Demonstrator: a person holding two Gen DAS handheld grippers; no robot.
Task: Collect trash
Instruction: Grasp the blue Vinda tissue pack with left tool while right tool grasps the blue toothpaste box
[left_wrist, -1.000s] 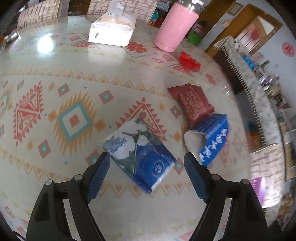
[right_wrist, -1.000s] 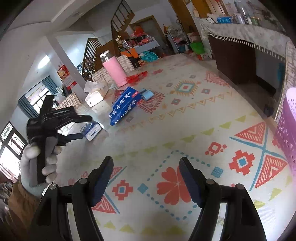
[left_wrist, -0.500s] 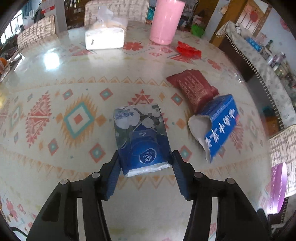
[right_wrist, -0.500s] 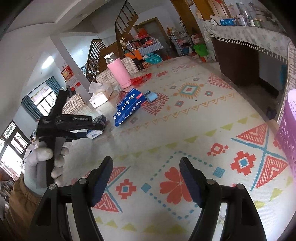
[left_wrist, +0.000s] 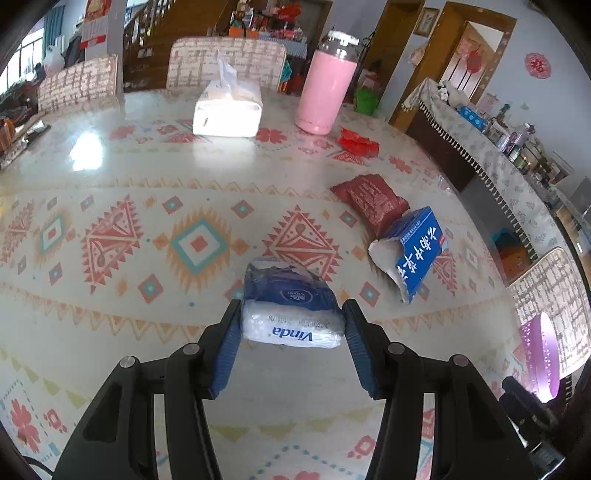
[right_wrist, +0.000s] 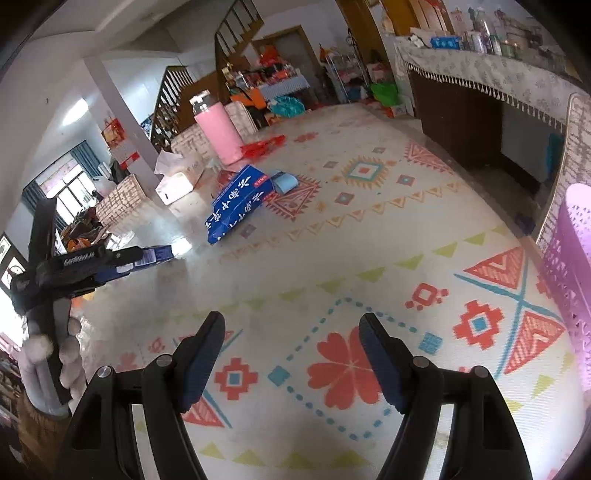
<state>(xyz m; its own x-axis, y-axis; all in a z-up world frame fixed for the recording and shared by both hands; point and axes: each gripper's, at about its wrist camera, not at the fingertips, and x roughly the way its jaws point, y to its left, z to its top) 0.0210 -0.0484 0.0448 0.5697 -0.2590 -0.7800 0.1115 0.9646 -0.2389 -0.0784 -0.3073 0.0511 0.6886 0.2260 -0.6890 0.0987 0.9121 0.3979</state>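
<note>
My left gripper (left_wrist: 291, 317) is shut on a blue and white Vinda tissue pack (left_wrist: 290, 306) and holds it just above the patterned table (left_wrist: 110, 314). The pack also shows in the right wrist view (right_wrist: 153, 254), held in the left gripper (right_wrist: 147, 254). A blue torn box (left_wrist: 410, 251) and a dark red packet (left_wrist: 371, 199) lie to the right. A red wrapper (left_wrist: 358, 142) lies farther back. My right gripper (right_wrist: 291, 339) is open and empty above the table. A purple basket (right_wrist: 572, 273) stands at the right edge.
A pink bottle (left_wrist: 327, 96) and a white tissue box (left_wrist: 227, 110) stand at the far side. Chairs (left_wrist: 225, 61) line the far edge. A small light-blue item (right_wrist: 284, 181) lies by the blue box (right_wrist: 236, 205). A cabinet (right_wrist: 480, 107) is to the right.
My left gripper closed on the Vinda pack and lifted it, tilting the view up. My right gripper stayed open and hardly moved.
</note>
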